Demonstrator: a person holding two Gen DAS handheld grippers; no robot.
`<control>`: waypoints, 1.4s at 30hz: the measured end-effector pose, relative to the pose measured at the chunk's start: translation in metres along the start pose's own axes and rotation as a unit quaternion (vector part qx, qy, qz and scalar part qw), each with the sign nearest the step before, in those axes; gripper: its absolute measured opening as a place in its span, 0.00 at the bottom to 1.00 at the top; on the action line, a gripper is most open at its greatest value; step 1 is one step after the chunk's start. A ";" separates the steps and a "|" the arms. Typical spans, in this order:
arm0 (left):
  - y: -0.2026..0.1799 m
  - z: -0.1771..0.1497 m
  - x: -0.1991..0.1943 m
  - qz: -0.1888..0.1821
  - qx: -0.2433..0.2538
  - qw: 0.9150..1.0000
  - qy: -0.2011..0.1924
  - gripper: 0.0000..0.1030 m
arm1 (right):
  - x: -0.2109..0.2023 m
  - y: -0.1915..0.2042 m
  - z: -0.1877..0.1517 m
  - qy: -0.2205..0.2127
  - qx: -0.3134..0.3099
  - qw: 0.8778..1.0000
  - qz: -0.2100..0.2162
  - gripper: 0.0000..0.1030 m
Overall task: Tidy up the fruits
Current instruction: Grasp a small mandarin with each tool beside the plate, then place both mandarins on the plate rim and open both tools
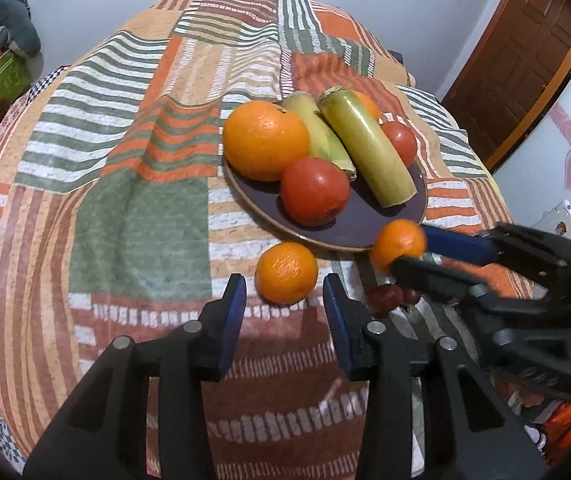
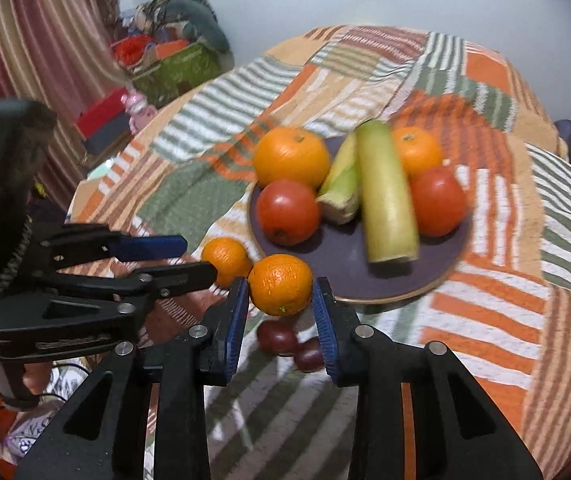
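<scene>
- The cloth [image 1: 133, 200] covers my whole work surface, patchwork stripes running to the far edge.
- The plate [image 1: 365, 232] sits right of centre, already loaded with a big orange, two tomatoes and two long green pieces.
- My right gripper [image 2: 279, 308] pinches a mandarin [image 2: 280, 285] at the plate's near rim, so the plate lies straight ahead and just beyond it.
- My left gripper [image 1: 283, 312] stands partly spread, pads clear of a second mandarin [image 1: 286, 273] (round, so no axis to mind), which lies on the cloth just past the tips, near the plate's near-left rim.
- Small dark fruits [image 2: 289, 344] rest on the cloth nearest me.
</scene>
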State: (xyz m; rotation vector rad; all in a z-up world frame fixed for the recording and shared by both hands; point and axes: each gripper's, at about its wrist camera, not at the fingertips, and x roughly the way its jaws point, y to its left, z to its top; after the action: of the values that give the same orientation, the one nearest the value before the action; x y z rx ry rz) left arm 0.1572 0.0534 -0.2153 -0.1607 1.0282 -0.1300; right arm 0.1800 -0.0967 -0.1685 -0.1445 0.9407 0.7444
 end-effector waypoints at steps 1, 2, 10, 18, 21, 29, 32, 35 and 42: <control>-0.001 0.001 0.002 0.000 0.001 1.000 0.001 0.39 | -0.004 -0.004 0.000 -0.004 0.005 1.000 -0.003 0.29; -0.002 0.002 0.005 0.000 0.003 1.000 0.003 0.39 | -0.008 -0.009 0.000 -0.008 0.010 1.000 -0.007 0.29; -0.001 0.005 0.018 0.006 -0.001 1.000 0.013 0.36 | -0.025 -0.034 -0.007 -0.021 0.040 0.998 -0.034 0.29; -0.007 0.006 0.012 0.004 0.003 1.000 0.010 0.35 | -0.033 -0.048 -0.010 -0.027 0.055 0.997 -0.044 0.29; -0.013 0.008 0.002 0.000 0.009 1.000 -0.002 0.35 | -0.036 -0.052 -0.008 -0.032 0.053 0.997 -0.051 0.29; -0.043 0.026 -0.005 -0.007 0.045 0.999 -0.021 0.35 | -0.044 -0.065 0.001 -0.050 0.053 0.996 -0.061 0.29; -0.051 0.032 0.002 -0.009 0.055 0.998 -0.018 0.35 | -0.045 -0.068 0.004 -0.055 0.052 0.995 -0.062 0.29; -0.058 0.035 0.009 -0.014 0.060 0.998 -0.012 0.35 | -0.042 -0.071 0.006 -0.055 0.054 0.995 -0.061 0.29; -0.069 0.039 0.026 -0.017 0.077 0.997 0.003 0.35 | -0.027 -0.078 0.005 -0.043 0.060 0.996 -0.054 0.29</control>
State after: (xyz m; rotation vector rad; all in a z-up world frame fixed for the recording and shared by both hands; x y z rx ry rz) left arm 0.2019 -0.0164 -0.2041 -0.0382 1.0175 -0.2389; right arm 0.2232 -0.1669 -0.1596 -0.0561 0.8857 0.5879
